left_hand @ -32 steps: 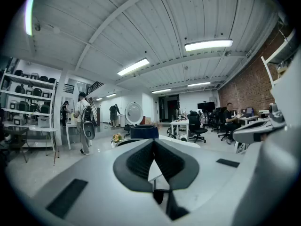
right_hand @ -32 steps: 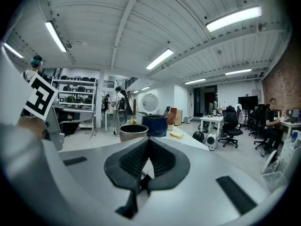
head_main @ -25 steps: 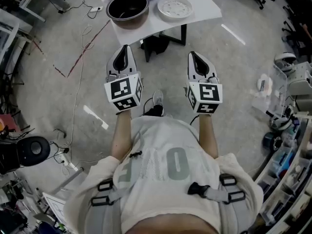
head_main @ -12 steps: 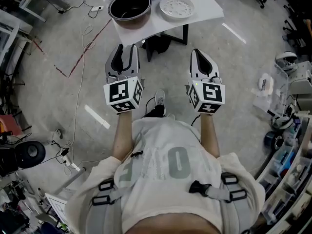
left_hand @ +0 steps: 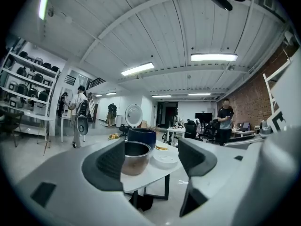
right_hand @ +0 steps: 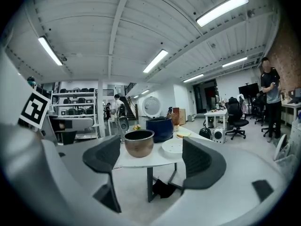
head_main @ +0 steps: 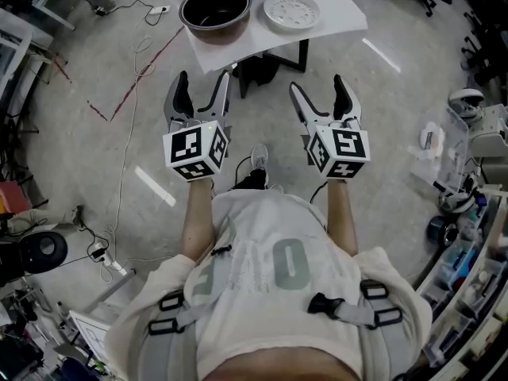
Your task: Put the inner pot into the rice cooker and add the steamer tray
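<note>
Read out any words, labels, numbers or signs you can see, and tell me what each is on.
"OF": big pale letters on the person's shirt; a fainter letter left of them is too creased to read.
Left marker cube, right marker cube: black-and-white square patterns, no words.
Inner pot, steamer tray: no readable print.

The inner pot (right_hand: 139, 148) is copper-brown, the rice cooker (right_hand: 162, 129) navy.

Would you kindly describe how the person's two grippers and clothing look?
Left gripper and right gripper: pale grey bodies; dark padded jaws, opening with nothing between; white cubes with black square markers. The person wears a cream short-sleeved T-shirt under grey harness straps.
</note>
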### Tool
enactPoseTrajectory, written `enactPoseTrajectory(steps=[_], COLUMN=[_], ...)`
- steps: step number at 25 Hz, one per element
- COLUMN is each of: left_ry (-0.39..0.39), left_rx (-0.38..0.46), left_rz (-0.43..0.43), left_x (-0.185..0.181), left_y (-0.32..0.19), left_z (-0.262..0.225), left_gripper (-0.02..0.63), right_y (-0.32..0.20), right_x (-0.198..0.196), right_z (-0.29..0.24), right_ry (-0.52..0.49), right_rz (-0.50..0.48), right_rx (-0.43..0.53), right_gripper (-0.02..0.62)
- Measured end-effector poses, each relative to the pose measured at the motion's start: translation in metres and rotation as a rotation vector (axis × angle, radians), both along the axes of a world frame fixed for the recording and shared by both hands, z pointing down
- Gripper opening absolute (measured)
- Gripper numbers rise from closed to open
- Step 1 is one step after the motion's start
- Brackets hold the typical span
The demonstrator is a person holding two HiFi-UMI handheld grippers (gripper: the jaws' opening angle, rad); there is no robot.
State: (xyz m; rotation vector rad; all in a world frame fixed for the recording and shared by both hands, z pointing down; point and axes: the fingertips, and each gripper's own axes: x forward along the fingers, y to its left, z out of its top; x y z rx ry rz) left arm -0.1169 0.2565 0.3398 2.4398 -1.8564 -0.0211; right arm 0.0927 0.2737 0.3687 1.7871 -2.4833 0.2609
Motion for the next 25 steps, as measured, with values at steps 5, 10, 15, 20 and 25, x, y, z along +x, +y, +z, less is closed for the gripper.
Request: enactPoseTrajectory(steps=[5,10,15,20,25], left_ry=[-0.001,0.007,0.015,0.029,0.026], left_rx=[-0.011,-0.019,-0.012,0.024,0.032], left_rz=[-0.005,-0.005,-0.010,-0.023,-0.015], left_x=[-0.002,-0.004,-0.008,-0.021,-0.032], left_y=[-0.002,-0.018,-0.049,-0.094,-0.129], left_z=[0.005,0.009,0.007,-0.003,-0.009], left_gripper=[0.336,0.336,0.336,0.336,0.336], right_y=[-0.003,-0.019,-0.051,-0.092,-0.122], right_x=[0.002,0.006,0.009,0.013,0.011], right_z=[0.006,0.011,0.010,0.005,0.004], right_ry=[-0.002,-0.006,0.004,0.020,0.026], right_rz=[0.012,0.024,0.034,0.056,0.085], right_rx=[-0.015,-0.027,-0.027,-0.011,-0.021], right_gripper=[0.407,0.407,0.407,0.407,0.407])
